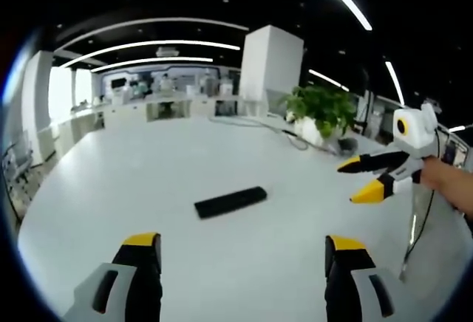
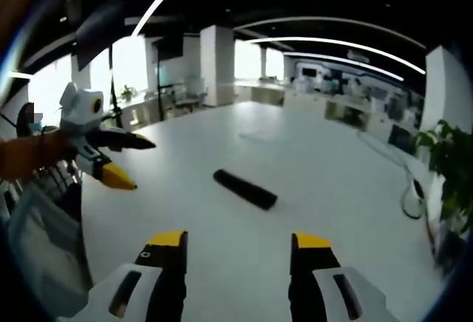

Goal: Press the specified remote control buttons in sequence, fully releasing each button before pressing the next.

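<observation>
On the white table (image 1: pixel 111 189) the remote control (image 1: pixel 230 201) lies flat, well apart from both grippers, nothing touching it. Your left gripper (image 1: pixel 242 252) has jaws spread and empty; same for the right gripper (image 2: pixel 239 248) (seen from the left gripper view, its yellow tips are parted too). Button faces aren't readable from here. You're at approach, I'd say: bring one tip down square over the target button, press once, lift clear before the next, keep the remote framed.

Both claws — left (image 1: pixel 244 252), right (image 2: pixel 238 252) — agape
</observation>
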`<state>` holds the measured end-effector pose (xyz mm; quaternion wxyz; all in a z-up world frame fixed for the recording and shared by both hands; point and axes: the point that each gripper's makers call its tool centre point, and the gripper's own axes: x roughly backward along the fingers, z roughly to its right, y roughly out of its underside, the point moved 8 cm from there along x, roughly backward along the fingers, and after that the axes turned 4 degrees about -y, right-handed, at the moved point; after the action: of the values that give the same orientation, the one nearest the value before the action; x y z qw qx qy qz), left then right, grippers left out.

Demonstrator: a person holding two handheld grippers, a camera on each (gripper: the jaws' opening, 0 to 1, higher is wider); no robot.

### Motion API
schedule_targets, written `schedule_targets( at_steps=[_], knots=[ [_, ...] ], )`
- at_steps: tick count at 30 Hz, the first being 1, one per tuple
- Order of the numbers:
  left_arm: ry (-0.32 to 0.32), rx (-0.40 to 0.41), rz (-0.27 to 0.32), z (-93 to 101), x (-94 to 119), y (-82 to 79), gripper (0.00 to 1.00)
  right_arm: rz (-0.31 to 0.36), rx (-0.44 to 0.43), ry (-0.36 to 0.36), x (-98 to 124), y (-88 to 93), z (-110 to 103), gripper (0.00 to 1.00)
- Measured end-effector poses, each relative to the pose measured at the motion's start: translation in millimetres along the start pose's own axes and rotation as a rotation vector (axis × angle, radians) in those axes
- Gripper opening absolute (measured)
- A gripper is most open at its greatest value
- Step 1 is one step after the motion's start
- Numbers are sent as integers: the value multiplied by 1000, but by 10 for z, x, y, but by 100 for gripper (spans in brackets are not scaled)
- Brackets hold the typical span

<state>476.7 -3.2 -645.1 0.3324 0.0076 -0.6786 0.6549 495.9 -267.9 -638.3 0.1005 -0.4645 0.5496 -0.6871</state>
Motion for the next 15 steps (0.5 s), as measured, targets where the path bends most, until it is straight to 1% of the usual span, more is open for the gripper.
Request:
schedule_targets(
  at_steps=[4, 15],
  knots=[
    [4, -12, -18, -55, -75, 6, 94, -4, 1, 0, -47, -12, 57, 53],
    [6, -15, -44, -187, -250, 31, 93, -28, 17, -16, -223, -22, 219, 53]
  ],
)
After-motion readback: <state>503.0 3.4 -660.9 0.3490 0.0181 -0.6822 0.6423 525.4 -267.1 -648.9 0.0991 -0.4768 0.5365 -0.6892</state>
